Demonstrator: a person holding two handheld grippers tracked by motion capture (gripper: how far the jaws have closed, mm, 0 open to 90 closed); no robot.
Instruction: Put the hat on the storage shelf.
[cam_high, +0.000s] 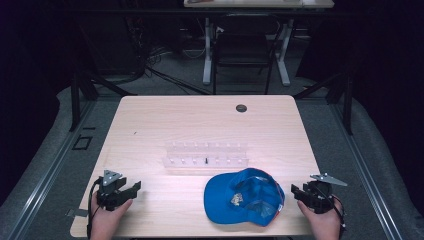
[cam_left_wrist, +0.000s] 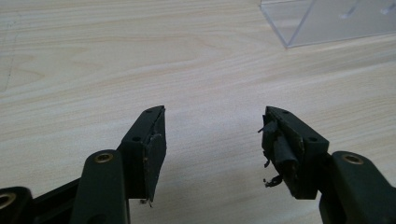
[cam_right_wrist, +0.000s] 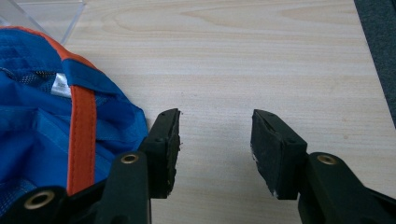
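Observation:
A blue cap (cam_high: 245, 196) with orange trim lies on the wooden table (cam_high: 150, 125) near its front edge, right of centre. Its blue fabric and orange band (cam_right_wrist: 81, 135) reach the left side of the right gripper view. My right gripper (cam_high: 300, 192) rests just right of the cap, jaws open, nothing between them (cam_right_wrist: 215, 140). Near the front left corner my left gripper (cam_high: 131, 188) is held by a hand, open over bare wood (cam_left_wrist: 212, 135). A clear plastic rack (cam_high: 206, 155) stands mid-table behind the cap, and its corner (cam_left_wrist: 327, 21) shows in the left gripper view.
A small dark round cap (cam_high: 241, 108) is set in the table near the far edge. Beyond the table stand a dark chair (cam_high: 245, 50) and a white desk frame (cam_high: 207, 50). Grey floor (cam_high: 50, 165) and dark stands flank the table.

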